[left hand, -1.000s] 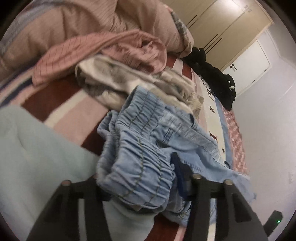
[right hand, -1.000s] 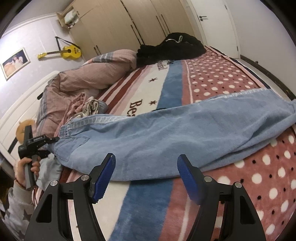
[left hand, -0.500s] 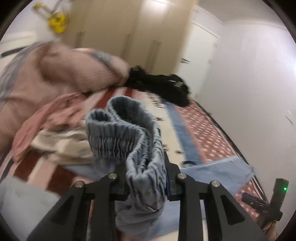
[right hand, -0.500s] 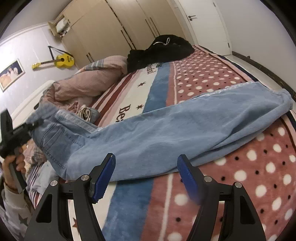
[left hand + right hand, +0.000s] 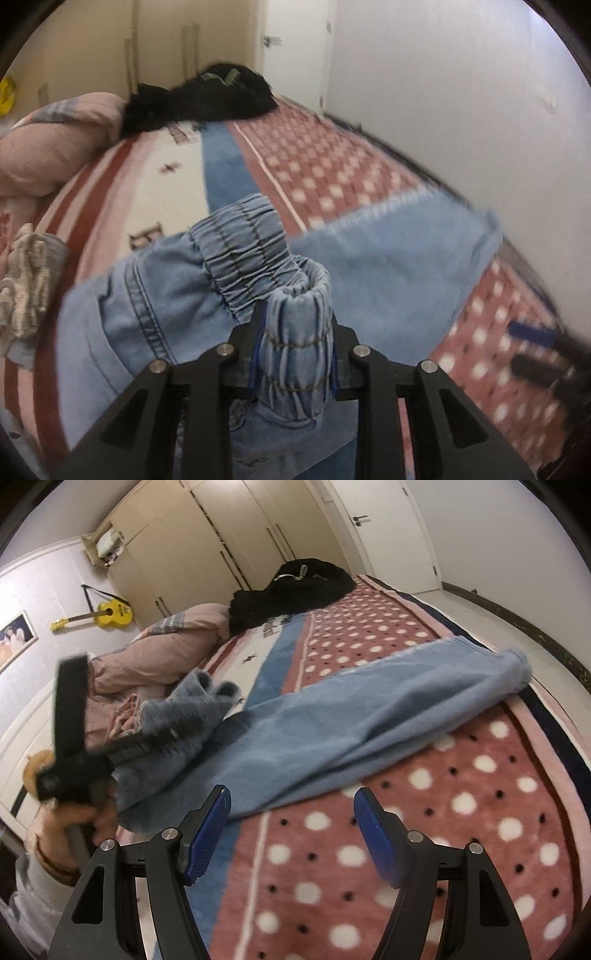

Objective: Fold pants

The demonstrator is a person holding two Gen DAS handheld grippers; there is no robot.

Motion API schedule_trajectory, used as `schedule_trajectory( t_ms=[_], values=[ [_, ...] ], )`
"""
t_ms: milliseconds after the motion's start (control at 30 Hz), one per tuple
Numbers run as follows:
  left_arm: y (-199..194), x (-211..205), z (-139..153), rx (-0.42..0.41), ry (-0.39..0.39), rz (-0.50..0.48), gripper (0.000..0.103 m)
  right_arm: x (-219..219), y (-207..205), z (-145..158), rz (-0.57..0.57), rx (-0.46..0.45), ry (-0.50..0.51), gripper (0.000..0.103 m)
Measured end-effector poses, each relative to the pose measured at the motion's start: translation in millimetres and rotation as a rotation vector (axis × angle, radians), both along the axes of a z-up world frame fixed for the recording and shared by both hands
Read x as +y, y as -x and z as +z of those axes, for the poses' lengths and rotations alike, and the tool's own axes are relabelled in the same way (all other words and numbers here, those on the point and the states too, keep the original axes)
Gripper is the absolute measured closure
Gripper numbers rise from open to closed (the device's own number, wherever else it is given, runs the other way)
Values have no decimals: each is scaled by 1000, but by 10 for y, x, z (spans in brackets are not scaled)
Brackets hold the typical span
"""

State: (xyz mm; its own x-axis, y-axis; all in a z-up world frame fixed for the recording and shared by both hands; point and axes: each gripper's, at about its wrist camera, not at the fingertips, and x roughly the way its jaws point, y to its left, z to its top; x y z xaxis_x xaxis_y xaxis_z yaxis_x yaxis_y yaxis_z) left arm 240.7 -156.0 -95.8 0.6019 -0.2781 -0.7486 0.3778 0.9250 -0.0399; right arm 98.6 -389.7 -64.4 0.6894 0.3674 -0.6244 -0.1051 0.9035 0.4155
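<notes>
Left claw point(image 5: 295, 354): I find it clenched on the elastic waistband of the pants point(image 5: 388, 266); gathered denim bulges up between its two arms and hides the blue pads almost wholly.

Left claw, from the right wrist view point(image 5: 122, 746): blurred, raised above the bed at the left, with the bunched waistband standing up beyond it. My left hand point(image 5: 79, 816) grips the handle below.

Right claw point(image 5: 291, 830): released, its blue pads point(image 5: 208, 827) set wide apart with nothing between them. I see it hovering over the dotted blanket, just short of the near edge of the pants.

Pants, position point(image 5: 351, 720): light blue denim, lying across the bed from the lifted waistband at the left to the leg ends at the right, near the bed's far edge. The waist end is off the surface; the legs lie flat with shallow creases.

Bed point(image 5: 461, 812): covered by a blanket with a pink dotted band, a blue stripe and a cream band with lettering.

Pink duvet point(image 5: 162, 653): heaped at the head end, left of the pants.

Black clothing point(image 5: 291, 587): piled at the far side of the bed, well apart from the pants.

Grey-white garment point(image 5: 26, 273): crumpled at the left edge of the left wrist view, beside the waist end.

Room: wardrobe doors point(image 5: 207, 550) and a white door point(image 5: 388, 531) behind the bed; a yellow guitar point(image 5: 107, 613) hangs on the wall.
</notes>
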Motion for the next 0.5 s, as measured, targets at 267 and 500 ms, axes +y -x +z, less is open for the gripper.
schedule_trajectory(
  t_ms=[267, 500],
  values=[
    [306, 84, 158, 44, 77, -111, 32, -78, -78, -127, -20, 43, -38, 37],
    [483, 854, 605, -49, 149, -15, 22, 304, -298, -68, 48, 24, -108, 22]
  ],
)
